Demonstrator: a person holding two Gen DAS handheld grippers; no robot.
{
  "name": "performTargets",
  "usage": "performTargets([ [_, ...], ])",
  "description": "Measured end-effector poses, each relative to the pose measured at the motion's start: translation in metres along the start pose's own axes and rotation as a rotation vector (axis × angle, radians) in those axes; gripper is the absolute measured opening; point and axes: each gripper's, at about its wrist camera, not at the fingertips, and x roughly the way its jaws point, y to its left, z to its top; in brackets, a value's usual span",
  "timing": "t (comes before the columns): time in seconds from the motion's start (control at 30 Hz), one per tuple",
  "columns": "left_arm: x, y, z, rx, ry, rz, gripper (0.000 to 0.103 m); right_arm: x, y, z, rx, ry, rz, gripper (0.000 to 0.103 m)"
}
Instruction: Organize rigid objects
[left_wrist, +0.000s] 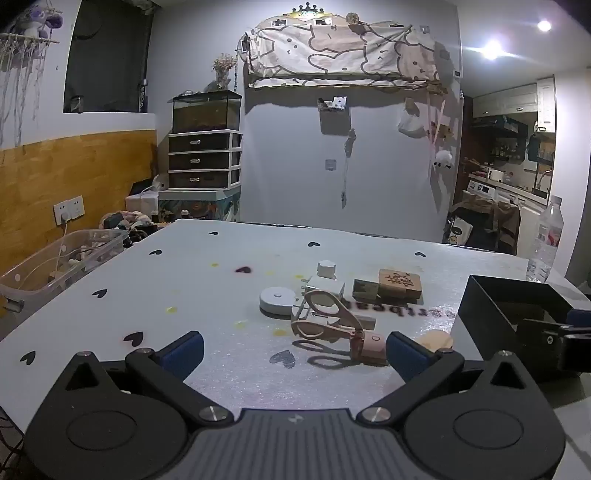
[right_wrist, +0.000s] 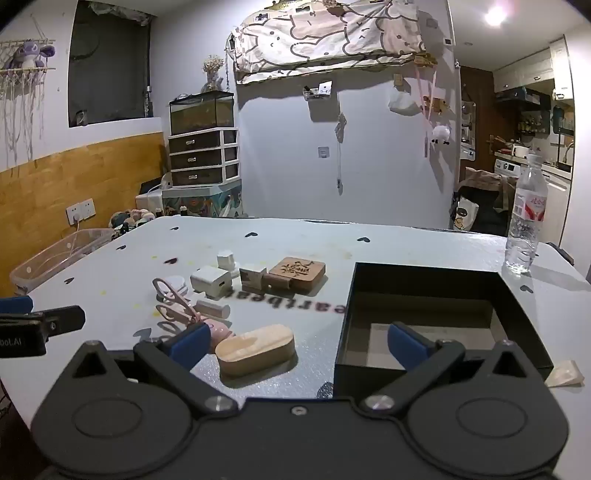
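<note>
Small rigid objects lie on the white table (left_wrist: 207, 280): pink scissors (left_wrist: 327, 325) (right_wrist: 175, 301), a round white disc (left_wrist: 277, 300), a white charger cube (right_wrist: 211, 280), a wooden engraved coaster (left_wrist: 400, 282) (right_wrist: 298, 272) and an oval wooden block (right_wrist: 255, 349). An open black box (right_wrist: 439, 317) (left_wrist: 513, 308) stands at the right. My left gripper (left_wrist: 293, 352) is open and empty, just before the scissors. My right gripper (right_wrist: 295, 345) is open and empty, spanning the oval block and the box's near left corner.
A clear water bottle (right_wrist: 524, 218) (left_wrist: 546, 240) stands at the table's far right. A clear plastic bin (left_wrist: 55, 262) sits off the table's left edge. A small pale wedge (right_wrist: 565, 373) lies right of the box. A drawer unit (left_wrist: 203, 157) stands by the back wall.
</note>
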Motion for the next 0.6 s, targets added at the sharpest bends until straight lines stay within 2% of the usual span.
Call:
performTargets([
  [0.6, 0.0, -0.0001, 0.0, 0.003, 0.003, 0.002, 0.103, -0.0001, 0.0001, 0.0004, 0.001, 0.001, -0.003, 0.103],
])
